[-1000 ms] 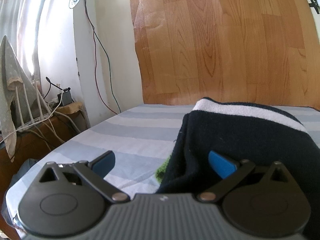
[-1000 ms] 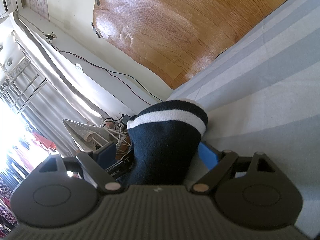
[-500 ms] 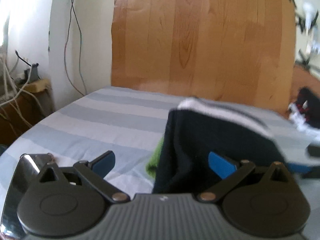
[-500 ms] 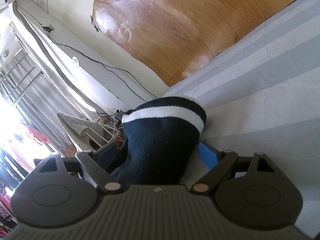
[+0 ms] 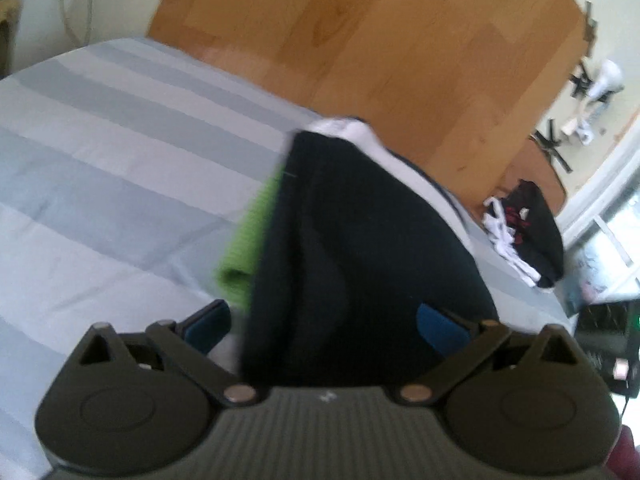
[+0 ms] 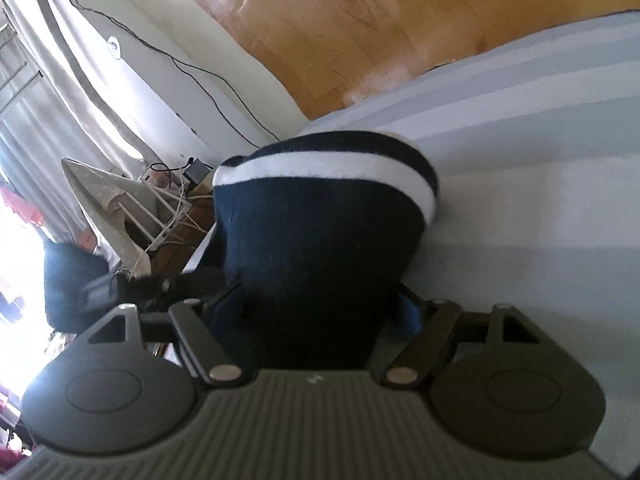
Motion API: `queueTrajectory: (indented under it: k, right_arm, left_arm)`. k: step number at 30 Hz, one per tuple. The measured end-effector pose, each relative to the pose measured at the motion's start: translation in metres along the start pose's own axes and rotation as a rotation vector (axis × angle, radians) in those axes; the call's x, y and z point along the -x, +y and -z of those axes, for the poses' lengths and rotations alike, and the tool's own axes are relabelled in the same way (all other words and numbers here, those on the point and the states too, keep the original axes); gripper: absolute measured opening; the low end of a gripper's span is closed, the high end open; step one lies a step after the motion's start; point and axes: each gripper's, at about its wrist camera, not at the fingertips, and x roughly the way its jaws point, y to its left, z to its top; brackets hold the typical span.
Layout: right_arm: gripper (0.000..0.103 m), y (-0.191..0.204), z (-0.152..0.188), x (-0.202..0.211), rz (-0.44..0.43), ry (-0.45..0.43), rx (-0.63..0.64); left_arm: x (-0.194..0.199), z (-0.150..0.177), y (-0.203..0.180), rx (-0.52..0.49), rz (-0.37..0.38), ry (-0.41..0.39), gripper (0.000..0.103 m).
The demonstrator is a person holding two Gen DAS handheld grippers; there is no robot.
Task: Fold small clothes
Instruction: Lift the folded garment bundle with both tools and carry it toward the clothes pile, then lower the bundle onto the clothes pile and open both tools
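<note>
The right gripper [image 6: 316, 308] has just been closing its jaws on the navy sock [image 6: 320, 232] between them. The left gripper [image 5: 320, 324] stands wide, the sock [image 5: 360, 260] draped loosely between its fingers above the striped bed [image 5: 100, 168]. Soft, light and limp, it seems best pinched at the white-banded cuff [image 6: 320, 168].

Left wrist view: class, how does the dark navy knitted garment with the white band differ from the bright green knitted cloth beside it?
Colour: the navy garment is dark with a white band; the green cloth is plain and bright.
Share of view: the navy garment fills the middle; the green cloth shows only as a narrow strip.
Layering: the navy garment lies in front, and the green cloth peeks out past its left edge.
Shared: both are soft fabric above the grey striped bed sheet.
</note>
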Motion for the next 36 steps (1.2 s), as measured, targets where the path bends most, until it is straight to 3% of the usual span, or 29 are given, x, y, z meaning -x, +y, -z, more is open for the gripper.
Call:
queueTrajectory:
  k: [4,10,12,15,16,22,26,29,32,36]
  right_arm:
    - [0.083,-0.006,-0.014,-0.021,-0.014,-0.005,0.018]
    - [0.081,-0.011,-0.014,-0.014,-0.041,0.013,0.012]
    - [0.075,-0.010,-0.014,-0.013,-0.032,0.014,0.005]
    - [0.058,-0.001,-0.011,-0.009,-0.016,-0.002,0.030]
    - [0.054,0.006,-0.012,-0.010,-0.005,-0.012,0.065]
    - [0.048,0.018,-0.022,0.031,0.020,-0.142,0.175]
    - [0.048,0.002,-0.047,0.094,0.068,-0.289,0.193]
    - [0.048,-0.022,-0.078,0.155,0.135,-0.416,0.197]
    - [0.048,-0.051,-0.116,0.217,0.210,-0.544,0.184]
    - [0.049,-0.100,-0.162,0.270,0.308,-0.648,0.122]
  left_arm:
    - [-0.012,0.005,-0.014,-0.029,-0.028,-0.031,0.103]
    - [-0.012,-0.010,0.002,0.096,0.035,-0.031,0.103]
    - [-0.013,-0.011,0.005,0.122,0.047,-0.043,0.100]
    - [-0.016,-0.008,-0.001,0.106,-0.001,-0.068,0.082]
    - [-0.017,-0.007,-0.004,0.102,-0.013,-0.069,0.081]
    - [-0.016,-0.023,-0.034,0.104,0.052,-0.061,0.068]
    - [-0.037,-0.054,-0.099,-0.007,0.129,-0.071,0.068]
    - [-0.069,-0.089,-0.172,-0.109,0.201,-0.060,0.068]
    - [-0.109,-0.125,-0.258,-0.246,0.272,-0.079,0.069]
    - [-0.179,-0.162,-0.351,-0.343,0.344,-0.075,0.071]
